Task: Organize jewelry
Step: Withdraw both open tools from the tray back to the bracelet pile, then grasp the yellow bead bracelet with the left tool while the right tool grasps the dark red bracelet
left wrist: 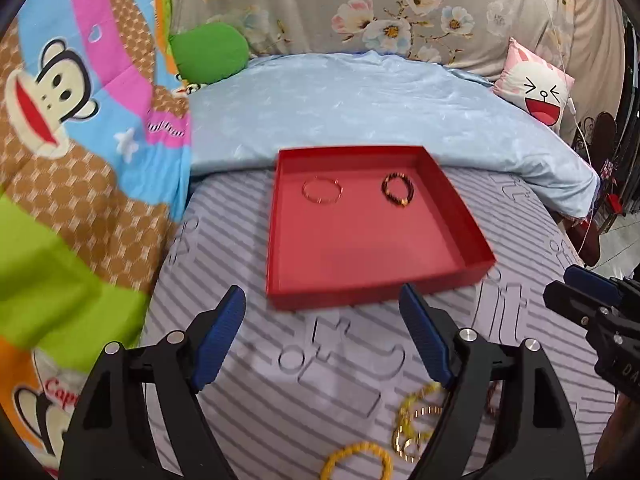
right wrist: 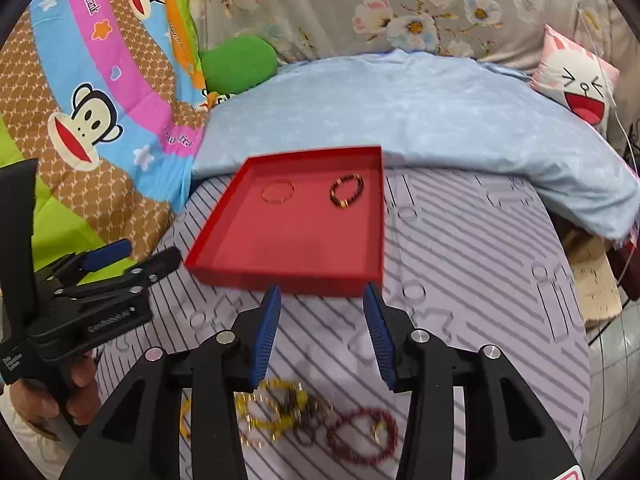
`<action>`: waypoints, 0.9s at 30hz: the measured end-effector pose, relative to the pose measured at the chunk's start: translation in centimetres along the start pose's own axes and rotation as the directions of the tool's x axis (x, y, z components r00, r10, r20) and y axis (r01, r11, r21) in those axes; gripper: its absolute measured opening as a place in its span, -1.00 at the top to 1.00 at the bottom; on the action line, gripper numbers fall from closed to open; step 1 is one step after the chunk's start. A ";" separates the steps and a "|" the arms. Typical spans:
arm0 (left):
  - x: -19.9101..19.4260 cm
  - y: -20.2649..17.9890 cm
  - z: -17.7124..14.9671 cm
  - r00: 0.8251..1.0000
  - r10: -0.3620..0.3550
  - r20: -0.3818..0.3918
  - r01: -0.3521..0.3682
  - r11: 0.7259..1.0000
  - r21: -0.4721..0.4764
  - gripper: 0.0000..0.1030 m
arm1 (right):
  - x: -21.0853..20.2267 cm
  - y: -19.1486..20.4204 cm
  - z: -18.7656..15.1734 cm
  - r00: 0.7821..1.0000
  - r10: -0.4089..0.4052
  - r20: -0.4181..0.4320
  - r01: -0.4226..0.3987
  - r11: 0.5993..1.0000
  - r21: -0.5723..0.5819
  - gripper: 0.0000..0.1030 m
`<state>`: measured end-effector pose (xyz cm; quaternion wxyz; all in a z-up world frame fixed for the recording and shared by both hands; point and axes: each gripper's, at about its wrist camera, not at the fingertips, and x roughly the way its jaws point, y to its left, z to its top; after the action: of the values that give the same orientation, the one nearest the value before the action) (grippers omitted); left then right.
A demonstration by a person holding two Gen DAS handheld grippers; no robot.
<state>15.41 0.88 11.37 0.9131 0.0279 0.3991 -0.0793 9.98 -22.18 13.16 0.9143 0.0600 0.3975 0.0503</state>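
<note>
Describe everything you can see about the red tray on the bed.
The shallow square red tray, cardboard by its look, lies flat and open on the striped grey sheet, its far edge at the pale blue quilt. Inside, towards the back, lie a thin pinkish bangle and a dark beaded bracelet, apart. No fingers touch it.

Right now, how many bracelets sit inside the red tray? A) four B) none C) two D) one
C: the red tray holds two, a thin pale bracelet on the left and a dark beaded bracelet on the right; the other pieces lie in a pile on the striped sheet, outside the tray.
</note>
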 end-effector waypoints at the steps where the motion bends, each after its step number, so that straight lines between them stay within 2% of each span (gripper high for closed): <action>1: -0.2 0.2 -0.8 1.000 -0.001 -0.012 0.001 1.000 -0.010 -0.46 | -0.2 -0.2 -0.7 1.000 -0.002 -0.006 0.002 1.000 0.001 0.18; 3: -0.7 0.4 -2.6 1.000 0.007 -0.024 -0.008 1.000 -0.021 -0.46 | -0.7 -0.5 -2.4 1.000 -0.019 -0.023 0.019 1.000 0.004 0.18; 6: -1.0 0.4 -5.3 0.997 0.062 -0.041 -0.062 0.998 0.004 -0.46 | -1.2 -1.0 -4.5 0.998 -0.055 -0.030 0.055 0.998 -0.006 0.18; 13: -1.0 1.7 -10.4 0.991 0.068 -0.111 -0.074 0.996 -0.050 -0.46 | -1.0 -1.6 -8.6 0.993 -0.091 -0.075 0.091 0.996 -0.006 0.18; 19: -0.4 2.0 -12.8 0.988 0.074 -0.138 -0.084 0.994 -0.067 -0.46 | -0.1 -2.7 -10.7 0.988 -0.112 -0.103 0.116 0.993 0.033 0.18; 27: 0.8 1.4 -13.7 0.986 0.080 -0.149 -0.089 0.994 -0.056 -0.45 | 1.3 -4.3 -11.3 0.984 -0.137 -0.114 0.145 0.987 0.064 0.24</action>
<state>6.24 3.77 1.48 0.8841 0.0222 0.4660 -0.0259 2.77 -25.43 3.95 0.8896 0.0620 0.4519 -0.0256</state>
